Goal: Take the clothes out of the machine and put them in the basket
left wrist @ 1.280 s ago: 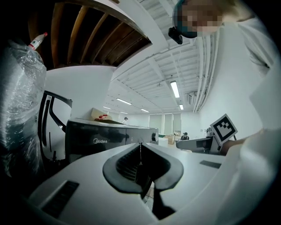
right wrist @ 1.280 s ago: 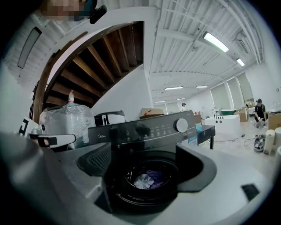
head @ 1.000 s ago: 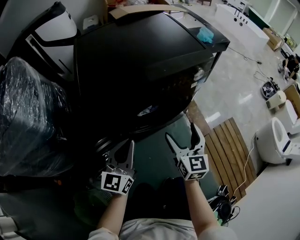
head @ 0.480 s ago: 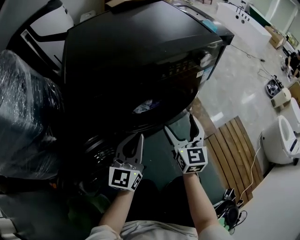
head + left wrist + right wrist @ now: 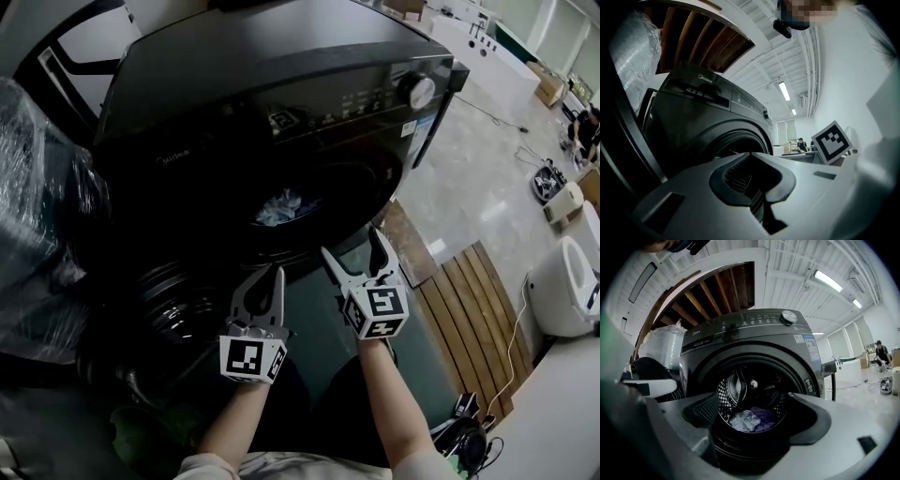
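Now the front of the washing machine (image 5: pixel 281 94) fills the upper half of the head view. A second ago that view mostly showed the machine's top, so the head has dropped and the round opening has come into sight. The left gripper (image 5: pixel 272 279) has also come up from the lower left and sits level with the right gripper (image 5: pixel 354 248), both just below the opening at frame centre.

The left gripper's jaws are together at the tips, with nothing between them. The right gripper's jaws stand well apart, and its own view looks between them straight into the drum.

The clothes (image 5: pixel 752 419), a pale crumpled piece beside a purple one, lie at the bottom of the drum. Neither gripper touches them. The door (image 5: pixel 164 300) appears to hang open at the lower left. A green shape (image 5: pixel 141 436) at the bottom left corner may be the basket, but it is too dark to tell.

By my reading the approach is lined up and no garment has come out yet. The right gripper, already spread, seems best placed to reach in first.
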A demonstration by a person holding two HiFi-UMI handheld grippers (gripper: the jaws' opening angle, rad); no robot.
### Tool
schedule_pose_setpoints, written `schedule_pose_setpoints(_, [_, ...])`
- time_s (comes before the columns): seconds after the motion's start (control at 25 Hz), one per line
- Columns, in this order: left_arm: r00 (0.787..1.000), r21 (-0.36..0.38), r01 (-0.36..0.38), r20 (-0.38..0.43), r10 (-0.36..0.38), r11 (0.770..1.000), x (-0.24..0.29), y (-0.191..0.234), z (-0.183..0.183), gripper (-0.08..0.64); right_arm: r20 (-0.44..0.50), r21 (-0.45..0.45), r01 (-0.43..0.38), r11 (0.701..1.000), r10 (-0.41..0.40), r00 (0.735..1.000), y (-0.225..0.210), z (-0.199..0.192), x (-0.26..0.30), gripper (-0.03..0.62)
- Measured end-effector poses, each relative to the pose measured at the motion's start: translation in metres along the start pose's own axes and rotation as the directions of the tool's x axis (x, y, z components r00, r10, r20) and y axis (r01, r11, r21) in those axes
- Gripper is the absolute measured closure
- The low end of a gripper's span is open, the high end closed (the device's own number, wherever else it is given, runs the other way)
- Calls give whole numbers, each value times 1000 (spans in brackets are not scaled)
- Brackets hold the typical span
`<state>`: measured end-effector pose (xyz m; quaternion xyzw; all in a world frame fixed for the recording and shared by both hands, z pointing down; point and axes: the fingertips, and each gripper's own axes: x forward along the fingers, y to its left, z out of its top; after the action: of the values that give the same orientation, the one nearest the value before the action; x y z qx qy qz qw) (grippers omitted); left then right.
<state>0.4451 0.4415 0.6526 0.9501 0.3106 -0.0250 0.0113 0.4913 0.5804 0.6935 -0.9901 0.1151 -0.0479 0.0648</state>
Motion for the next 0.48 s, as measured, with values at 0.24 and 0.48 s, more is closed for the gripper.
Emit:
schedule_pose_setpoints(0.24, [1000, 3, 3, 7, -3, 1000, -6, 0, -36, 538, -7, 7, -9, 1000, 9, 1000, 2, -32, 10, 135])
schedule_pose_setpoints(0.48, [1000, 15, -18, 0, 18, 1000, -14, 6, -54, 538, -22, 9, -5, 1000, 6, 1000, 4, -52, 12, 146])
